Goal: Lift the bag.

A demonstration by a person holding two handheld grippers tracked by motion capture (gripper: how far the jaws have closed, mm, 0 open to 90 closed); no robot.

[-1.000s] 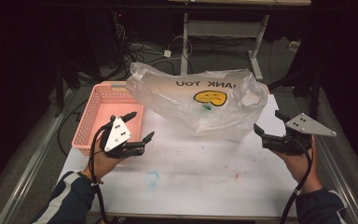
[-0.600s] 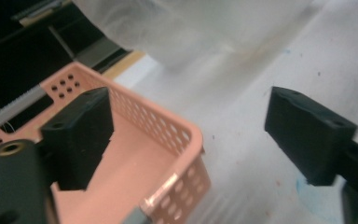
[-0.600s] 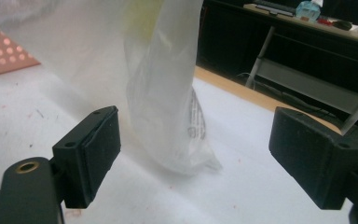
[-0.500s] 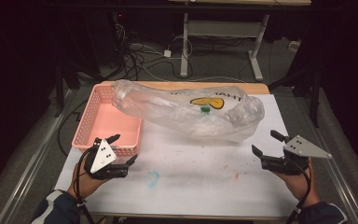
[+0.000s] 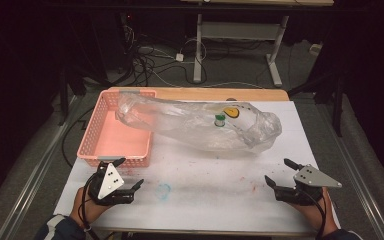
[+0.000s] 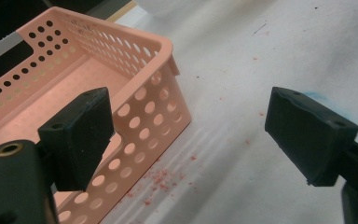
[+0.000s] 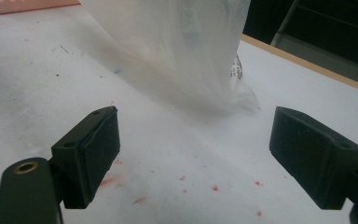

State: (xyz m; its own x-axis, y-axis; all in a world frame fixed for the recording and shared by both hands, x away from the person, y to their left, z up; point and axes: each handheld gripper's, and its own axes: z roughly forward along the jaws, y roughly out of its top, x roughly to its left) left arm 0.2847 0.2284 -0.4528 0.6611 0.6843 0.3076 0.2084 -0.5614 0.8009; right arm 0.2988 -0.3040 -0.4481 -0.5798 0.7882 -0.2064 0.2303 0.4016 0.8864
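A clear plastic bag (image 5: 200, 125) with a yellow smiley print lies across the middle of the white table (image 5: 215, 200), its left end draped over the pink basket (image 5: 111, 134). Something with a green cap (image 5: 219, 120) shows inside the bag. My left gripper (image 5: 124, 175) is open near the table's front left, just in front of the basket's near corner (image 6: 140, 116), holding nothing. Over at the front right, my right gripper (image 5: 279, 172) is open and empty, a short way in front of the bag's right end (image 7: 191, 51).
The table surface carries red specks (image 7: 186, 179) and a blue smudge (image 5: 163, 191). Cables (image 5: 150, 65) and a desk frame (image 5: 240, 35) stand on the floor behind the table. A wooden strip (image 5: 200, 93) runs along the far edge.
Both grippers have drawn back toward the table's front edge, away from the bag. The bag has slumped flatter and now stretches left onto the basket.
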